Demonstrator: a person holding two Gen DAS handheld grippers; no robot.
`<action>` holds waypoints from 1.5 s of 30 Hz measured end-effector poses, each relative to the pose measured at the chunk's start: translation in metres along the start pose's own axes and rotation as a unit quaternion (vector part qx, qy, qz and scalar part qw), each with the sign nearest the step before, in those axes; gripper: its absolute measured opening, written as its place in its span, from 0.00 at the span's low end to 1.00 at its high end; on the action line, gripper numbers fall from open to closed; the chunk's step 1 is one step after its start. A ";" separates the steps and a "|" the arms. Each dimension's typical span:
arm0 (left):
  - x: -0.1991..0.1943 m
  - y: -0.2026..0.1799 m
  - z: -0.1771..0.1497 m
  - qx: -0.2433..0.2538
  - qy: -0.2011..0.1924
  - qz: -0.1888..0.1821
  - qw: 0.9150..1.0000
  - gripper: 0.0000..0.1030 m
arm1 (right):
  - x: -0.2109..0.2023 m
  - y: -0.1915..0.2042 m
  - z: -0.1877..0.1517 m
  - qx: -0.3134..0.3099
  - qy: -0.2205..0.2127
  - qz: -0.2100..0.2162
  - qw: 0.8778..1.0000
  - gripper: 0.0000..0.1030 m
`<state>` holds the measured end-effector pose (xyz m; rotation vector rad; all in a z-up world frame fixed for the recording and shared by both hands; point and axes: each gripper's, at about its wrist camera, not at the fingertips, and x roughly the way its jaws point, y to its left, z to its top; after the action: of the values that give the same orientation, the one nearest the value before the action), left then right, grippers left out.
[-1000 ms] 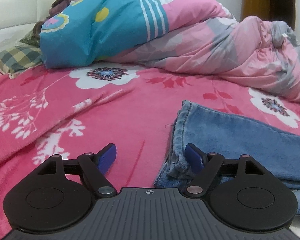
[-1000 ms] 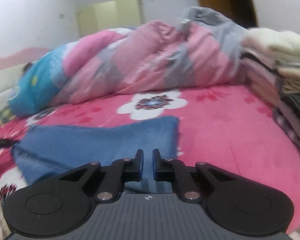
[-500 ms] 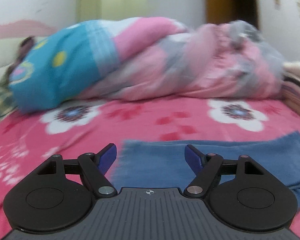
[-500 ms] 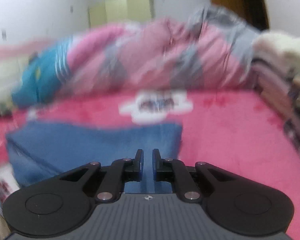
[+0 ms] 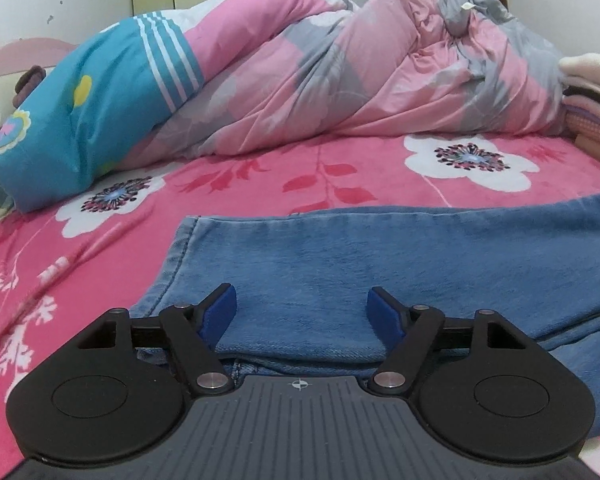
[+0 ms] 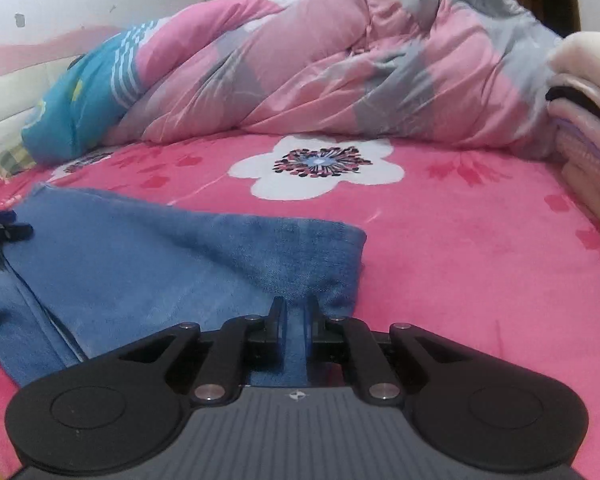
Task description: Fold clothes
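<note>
Folded blue jeans (image 5: 340,264) lie flat on the pink flowered bed sheet (image 5: 340,168). My left gripper (image 5: 302,312) is open, its blue pads (image 5: 220,312) spread over the near edge of the jeans, holding nothing. In the right wrist view the jeans (image 6: 160,256) stretch to the left. My right gripper (image 6: 294,316) is shut on a fold of the jeans near their right end, and the cloth rises in a ridge into the jaws. The left gripper's tip (image 6: 4,228) shows at the far left edge.
A rolled pink, grey and blue quilt (image 5: 300,72) lies across the back of the bed. A stack of folded clothes (image 6: 584,120) stands at the right edge. A checked pillow (image 6: 12,160) is at far left. A white wall and wooden door stand behind.
My left gripper, still open, has swung right from the bare sheet beside the jeans' hem to over the jeans. My right gripper has stayed shut on the jeans and shifted slightly.
</note>
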<state>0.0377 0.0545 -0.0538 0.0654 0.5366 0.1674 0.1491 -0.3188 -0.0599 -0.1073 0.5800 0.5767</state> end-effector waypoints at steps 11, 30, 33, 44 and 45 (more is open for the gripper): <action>-0.001 0.002 -0.002 -0.003 -0.004 -0.004 1.000 0.72 | 0.020 -0.022 0.019 0.023 -0.002 0.009 1.000 0.08; -0.001 0.007 0.001 -0.004 0.001 -0.018 1.000 0.72 | 0.039 -0.064 0.008 0.141 -0.018 0.051 0.989 0.03; -0.001 0.009 0.002 -0.003 0.006 -0.023 1.000 0.72 | 0.016 -0.067 0.012 0.164 -0.028 0.029 0.986 0.07; -0.004 0.017 0.003 -0.006 0.013 -0.035 0.999 0.72 | -0.032 -0.019 -0.010 -0.029 0.017 0.047 0.998 0.08; -0.004 0.018 0.004 -0.008 0.014 -0.036 0.999 0.72 | -0.040 -0.019 -0.007 -0.028 0.007 0.041 0.999 0.08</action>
<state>0.0339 0.0715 -0.0470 0.0287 0.5645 0.1018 0.1286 -0.3554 -0.0447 -0.1409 0.5844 0.6731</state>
